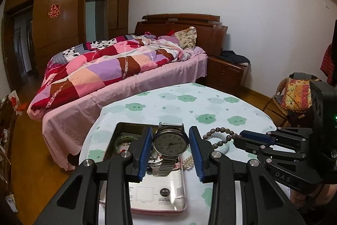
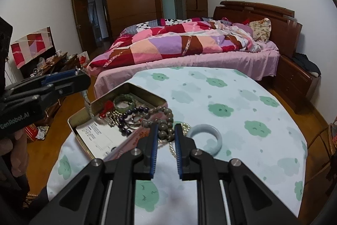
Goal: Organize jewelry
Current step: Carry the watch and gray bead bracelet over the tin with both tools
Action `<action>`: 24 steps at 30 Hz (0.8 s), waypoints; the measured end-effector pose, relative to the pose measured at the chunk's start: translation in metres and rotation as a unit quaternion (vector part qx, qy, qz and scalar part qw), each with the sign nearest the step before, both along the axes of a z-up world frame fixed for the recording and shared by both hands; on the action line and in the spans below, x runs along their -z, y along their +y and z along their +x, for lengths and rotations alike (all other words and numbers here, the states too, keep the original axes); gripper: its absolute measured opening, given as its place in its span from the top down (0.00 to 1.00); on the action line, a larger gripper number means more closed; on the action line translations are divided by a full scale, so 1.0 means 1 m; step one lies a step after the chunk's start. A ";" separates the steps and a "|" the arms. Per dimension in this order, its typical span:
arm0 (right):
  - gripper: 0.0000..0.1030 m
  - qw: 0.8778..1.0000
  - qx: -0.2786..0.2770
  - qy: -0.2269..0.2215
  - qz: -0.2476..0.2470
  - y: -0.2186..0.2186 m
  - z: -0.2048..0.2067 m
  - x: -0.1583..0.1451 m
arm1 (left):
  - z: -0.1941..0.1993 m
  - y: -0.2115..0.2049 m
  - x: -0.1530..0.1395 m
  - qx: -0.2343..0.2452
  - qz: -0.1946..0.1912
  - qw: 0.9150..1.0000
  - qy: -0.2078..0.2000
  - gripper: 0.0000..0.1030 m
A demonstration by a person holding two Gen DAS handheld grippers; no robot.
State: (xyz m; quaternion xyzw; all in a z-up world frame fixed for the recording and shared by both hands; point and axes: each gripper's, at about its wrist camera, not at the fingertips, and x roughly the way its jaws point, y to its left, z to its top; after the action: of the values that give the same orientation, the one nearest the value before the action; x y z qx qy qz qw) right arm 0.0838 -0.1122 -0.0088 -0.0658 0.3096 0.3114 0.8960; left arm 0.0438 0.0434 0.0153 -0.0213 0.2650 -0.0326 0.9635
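The bench wears a pale mint cloth printed with green smiling clouds and small grey dots. A gold-toned tin holds a green bangle, dark purple beads and a red tassel. Beside it lie grey-brown beads and a pale blue-white bangle. The watch is silver with a cream dial. Each black claw has blue pads. The bed's quilt is patchwork pink, lilac, red and brown over a pink sheet.

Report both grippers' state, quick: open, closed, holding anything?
Left gripper: closed on the wristwatch, pads on either side of its case.
Right gripper: closed on the brown bead bracelet.
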 end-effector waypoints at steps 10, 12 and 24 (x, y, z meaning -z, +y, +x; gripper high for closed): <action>0.83 1.000 -0.020 0.001 0.002 0.026 0.006 -0.002 | 0.009 0.023 0.004 -0.020 -0.002 1.000 0.007 0.65; 0.83 1.000 -0.024 -0.001 0.001 0.032 0.007 -0.002 | 0.011 0.028 0.005 -0.026 -0.003 1.000 0.009 0.65; 0.83 0.999 -0.041 -0.004 -0.017 0.073 0.008 0.011 | 0.020 0.052 0.022 -0.043 -0.011 0.999 0.027 0.65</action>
State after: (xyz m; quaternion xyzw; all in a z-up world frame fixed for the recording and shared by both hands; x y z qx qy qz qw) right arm 0.0920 -0.0388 -0.0193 -0.0950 0.3086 0.3426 0.8823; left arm 0.0643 0.0949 -0.0070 -0.0445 0.2892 0.0060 0.9562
